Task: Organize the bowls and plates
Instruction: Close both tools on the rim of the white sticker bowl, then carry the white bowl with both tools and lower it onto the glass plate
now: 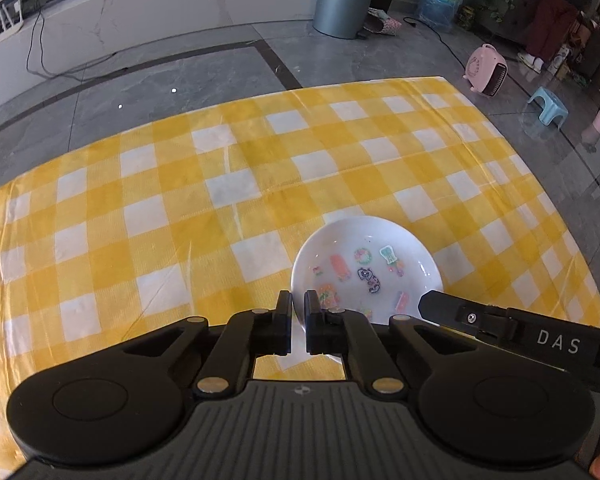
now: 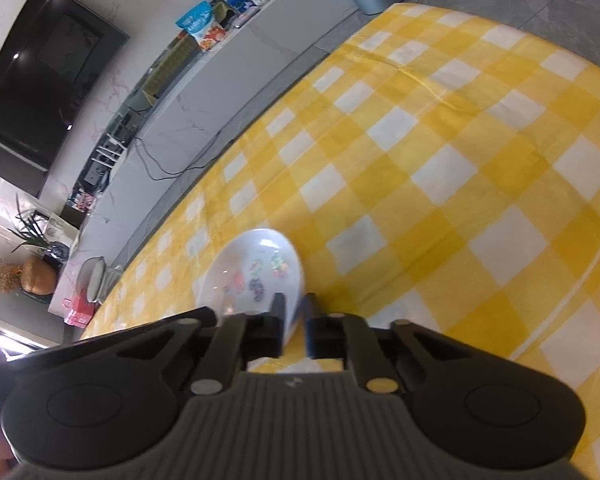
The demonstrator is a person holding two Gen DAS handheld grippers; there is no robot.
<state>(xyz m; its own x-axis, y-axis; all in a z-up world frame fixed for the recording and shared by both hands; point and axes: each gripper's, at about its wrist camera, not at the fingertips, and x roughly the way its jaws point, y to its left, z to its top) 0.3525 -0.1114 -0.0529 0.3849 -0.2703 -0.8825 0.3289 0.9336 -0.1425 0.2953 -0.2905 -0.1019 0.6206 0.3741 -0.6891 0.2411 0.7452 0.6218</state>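
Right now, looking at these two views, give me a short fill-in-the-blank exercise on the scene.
1. The white dish sits on a checked cloth of white and ____.
2. The left tool is shut on the dish's ____.
3. The number of tools gripping the dish, counting the right tool, is ____.

Missing words: yellow; rim; two

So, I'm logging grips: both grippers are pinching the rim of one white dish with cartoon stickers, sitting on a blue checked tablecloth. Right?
Not quite: the tablecloth is yellow and white checked, not blue, as both wrist views show. The rest holds: the left gripper and right gripper each pinch the rim of the white dish with cartoon stickers.
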